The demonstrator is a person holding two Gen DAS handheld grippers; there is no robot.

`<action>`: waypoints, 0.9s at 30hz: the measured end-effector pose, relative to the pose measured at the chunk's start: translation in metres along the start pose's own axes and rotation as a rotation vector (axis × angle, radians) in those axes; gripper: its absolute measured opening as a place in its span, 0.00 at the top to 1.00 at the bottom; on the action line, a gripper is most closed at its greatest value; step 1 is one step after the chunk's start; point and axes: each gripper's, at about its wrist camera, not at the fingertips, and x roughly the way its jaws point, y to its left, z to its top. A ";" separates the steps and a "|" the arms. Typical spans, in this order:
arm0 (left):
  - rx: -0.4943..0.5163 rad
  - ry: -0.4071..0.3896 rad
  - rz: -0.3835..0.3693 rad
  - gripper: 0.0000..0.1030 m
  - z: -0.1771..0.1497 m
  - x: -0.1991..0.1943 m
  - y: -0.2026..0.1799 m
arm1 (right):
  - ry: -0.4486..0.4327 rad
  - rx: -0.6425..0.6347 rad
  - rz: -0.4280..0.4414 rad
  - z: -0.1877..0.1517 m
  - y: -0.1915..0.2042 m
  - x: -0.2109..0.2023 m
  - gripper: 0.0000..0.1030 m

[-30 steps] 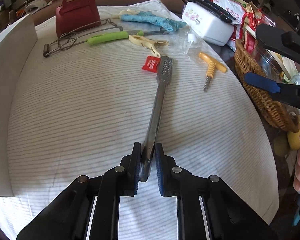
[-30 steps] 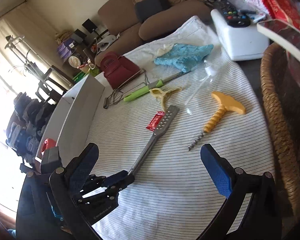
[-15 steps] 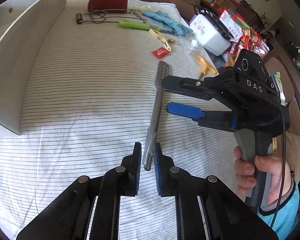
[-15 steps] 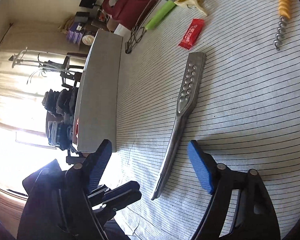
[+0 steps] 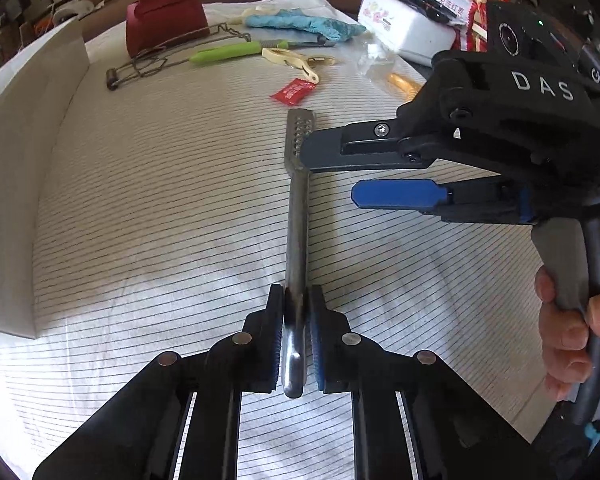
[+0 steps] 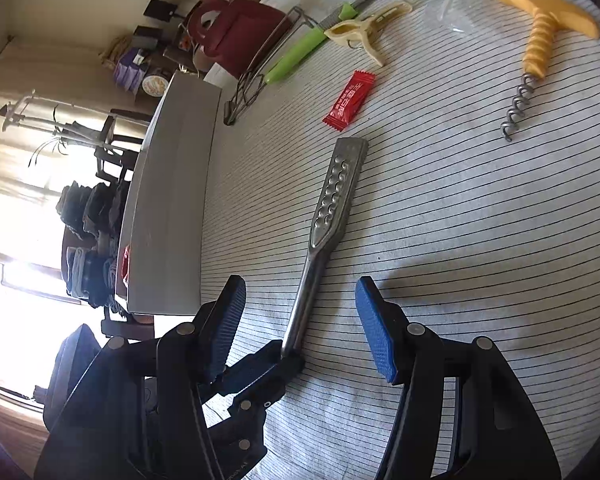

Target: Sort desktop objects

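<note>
Steel scraper (image 5: 298, 216) between left tongs (image 5: 295, 340)

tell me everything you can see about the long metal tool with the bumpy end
The metal tool looks like steel: a narrow, rounded handle widening into a flat rectangular head studded with rows of small raised bumps. It lies flat on the striped cloth, head pointing toward the red packet without touching it. The left gripper is shut on its handle end; the right gripper stands open astride the handle.

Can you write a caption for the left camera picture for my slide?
Left tool grips the metal tongs on the striped cloth while the open right tool hovers close.
</note>
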 end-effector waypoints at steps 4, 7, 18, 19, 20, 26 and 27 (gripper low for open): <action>-0.167 0.018 -0.176 0.89 -0.001 -0.006 0.024 | 0.013 0.031 0.042 0.000 -0.005 0.001 0.46; -0.220 0.008 -0.266 0.89 -0.005 -0.015 0.032 | 0.045 0.064 0.113 -0.005 -0.008 0.010 0.46; -0.214 -0.001 -0.290 0.85 -0.015 -0.022 0.023 | 0.002 0.079 0.139 -0.008 -0.009 0.013 0.87; -0.235 -0.007 -0.289 0.78 -0.015 -0.023 0.026 | -0.007 0.077 0.144 -0.008 -0.009 0.011 0.88; -0.265 -0.022 -0.306 0.59 -0.016 -0.025 0.032 | -0.016 0.080 0.157 -0.008 -0.009 0.009 0.87; -0.595 -0.122 -0.449 0.41 -0.045 -0.036 0.072 | -0.049 0.179 0.288 -0.009 -0.020 0.009 0.87; -0.700 -0.155 -0.485 0.39 -0.055 -0.039 0.081 | -0.061 0.202 0.314 -0.010 -0.022 0.008 0.87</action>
